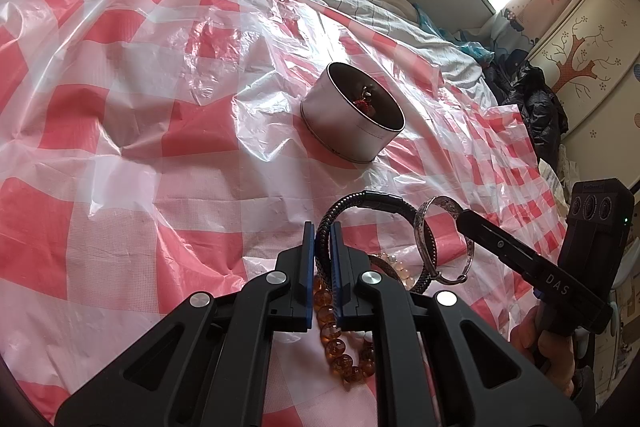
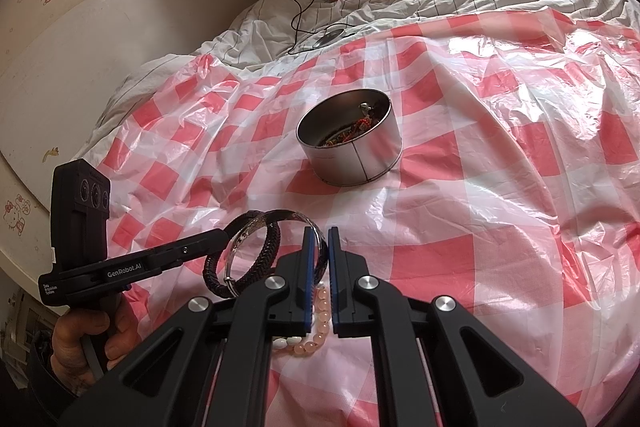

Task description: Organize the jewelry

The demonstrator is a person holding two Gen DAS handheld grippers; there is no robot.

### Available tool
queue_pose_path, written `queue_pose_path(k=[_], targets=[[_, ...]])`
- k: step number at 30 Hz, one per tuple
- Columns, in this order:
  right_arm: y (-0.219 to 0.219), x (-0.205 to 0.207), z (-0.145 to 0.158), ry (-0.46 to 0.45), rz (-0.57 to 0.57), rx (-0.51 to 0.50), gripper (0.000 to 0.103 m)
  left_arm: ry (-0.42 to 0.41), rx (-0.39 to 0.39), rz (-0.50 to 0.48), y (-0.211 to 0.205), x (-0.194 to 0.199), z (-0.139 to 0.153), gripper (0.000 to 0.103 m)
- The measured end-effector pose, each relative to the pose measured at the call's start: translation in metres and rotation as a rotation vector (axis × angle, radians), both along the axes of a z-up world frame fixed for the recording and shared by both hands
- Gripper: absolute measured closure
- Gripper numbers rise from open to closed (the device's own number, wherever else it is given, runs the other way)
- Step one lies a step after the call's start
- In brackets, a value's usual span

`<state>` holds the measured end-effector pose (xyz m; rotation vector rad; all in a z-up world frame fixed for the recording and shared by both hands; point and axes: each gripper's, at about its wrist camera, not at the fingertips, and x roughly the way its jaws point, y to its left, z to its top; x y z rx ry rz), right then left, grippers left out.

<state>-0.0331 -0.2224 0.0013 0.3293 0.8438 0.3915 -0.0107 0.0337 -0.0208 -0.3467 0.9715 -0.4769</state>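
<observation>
A red-and-white checked plastic sheet (image 1: 132,155) lies spread over a bed, and near its middle stands a round metal tin (image 1: 352,115), open at the top, with a few small pieces of jewelry lying in its bottom. Nearer the cameras, well apart from the tin, the remaining jewelry is gathered in a small cluster on the sheet. The left gripper (image 1: 322,239) is clamped on a black braided bracelet (image 1: 384,205), its blue-edged pads pressed against the band on either side. The right gripper (image 2: 320,239) is closed on a silver bangle (image 1: 444,247), which stands tilted and crosses the braided bracelet so that the two rings overlap. Under the left gripper a string of amber beads (image 1: 340,351) lies on the sheet, and just beside it, under the right gripper, sits a bracelet of pale pink beads (image 2: 320,323) with a few white beads next to it. Each wrist view shows the other gripper reaching in from the side, held by a hand (image 2: 86,343) around its handle.
</observation>
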Motion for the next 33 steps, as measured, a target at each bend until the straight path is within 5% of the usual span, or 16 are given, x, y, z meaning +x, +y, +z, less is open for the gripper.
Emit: queue_pose_path(k=[33], targets=[[0.0027,-0.0002,-0.0003,0.000,0.003,-0.001,0.096,-0.001,0.000,0.000,0.0009,-0.0003,0.0000,0.096]])
